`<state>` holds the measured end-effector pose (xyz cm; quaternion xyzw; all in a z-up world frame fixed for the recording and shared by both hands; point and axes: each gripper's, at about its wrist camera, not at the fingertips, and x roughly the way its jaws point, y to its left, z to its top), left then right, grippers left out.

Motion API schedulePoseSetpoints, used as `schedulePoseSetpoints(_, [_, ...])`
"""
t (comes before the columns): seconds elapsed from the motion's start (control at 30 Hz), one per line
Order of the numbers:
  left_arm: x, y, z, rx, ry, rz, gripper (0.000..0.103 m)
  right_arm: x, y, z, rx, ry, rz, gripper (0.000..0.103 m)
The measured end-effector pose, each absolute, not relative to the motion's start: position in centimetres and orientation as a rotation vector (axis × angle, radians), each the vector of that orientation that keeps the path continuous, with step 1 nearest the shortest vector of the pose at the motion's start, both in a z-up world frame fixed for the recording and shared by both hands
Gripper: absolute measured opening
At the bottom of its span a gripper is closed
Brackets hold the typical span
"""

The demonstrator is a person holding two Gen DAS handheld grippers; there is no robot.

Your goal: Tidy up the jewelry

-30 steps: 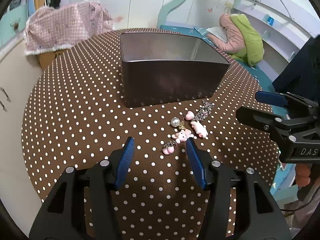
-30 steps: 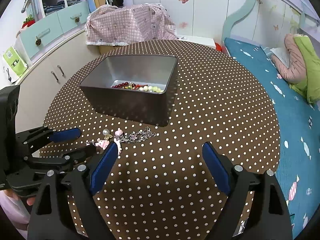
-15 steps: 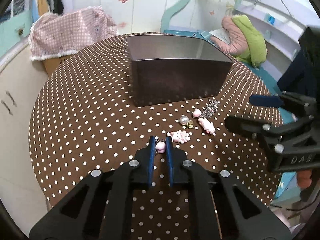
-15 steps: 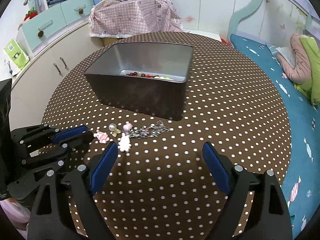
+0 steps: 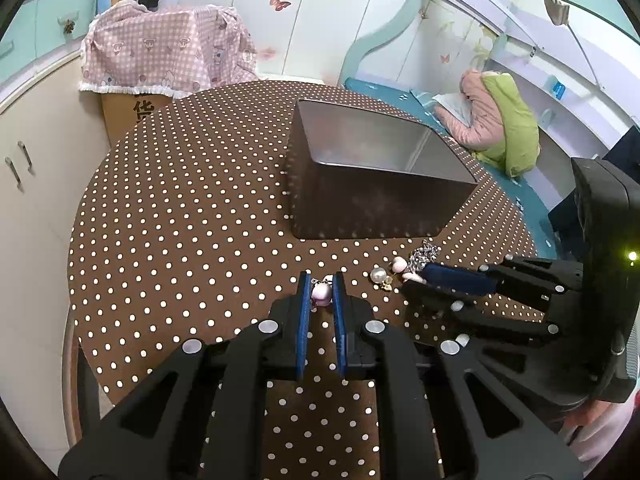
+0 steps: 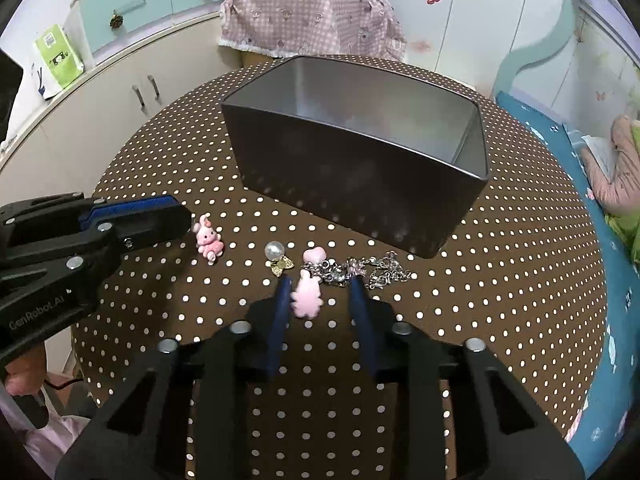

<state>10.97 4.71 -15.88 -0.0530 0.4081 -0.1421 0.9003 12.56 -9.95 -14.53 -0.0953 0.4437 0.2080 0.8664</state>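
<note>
My left gripper (image 5: 320, 286) is shut on a small pink charm (image 5: 321, 295) just above the polka-dot table; it also shows in the right wrist view (image 6: 176, 216), with a pink rabbit charm (image 6: 208, 240) hanging at its tip. My right gripper (image 6: 320, 286) is open, its fingers around a pink bear charm (image 6: 306, 298) on a silver chain (image 6: 360, 272). A pearl earring (image 6: 276, 251) and a pink heart (image 6: 314, 255) lie beside it. The grey metal tin (image 6: 360, 184) stands behind; its inside bottom is hidden.
The round brown polka-dot table (image 5: 180, 220) ends near both grippers. White cabinets (image 6: 120, 92) stand to the left, a pink checked cover (image 6: 312, 20) behind, and a blue bed (image 6: 600, 240) to the right.
My left gripper closed on the pink charm and lifted it left of the pile. My right gripper moved down to the chain and its fingers narrowed around the pink bear charm.
</note>
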Motion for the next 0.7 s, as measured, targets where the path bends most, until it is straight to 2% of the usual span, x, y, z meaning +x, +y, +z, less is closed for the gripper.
schedulePoseSetpoints(0.33, [11.1,4.0,-14.8,-0.118,0.83,-0.303,0.011,12.4,-12.6,-13.3,-0.029,0.946,0.499,0.015])
schedulePoseSetpoints(0.7, [10.8,3.4,-13.8,-0.113,0.808,-0.327,0.011,11.4,-16.3,-9.9,0.123,0.868,0.526,0.015])
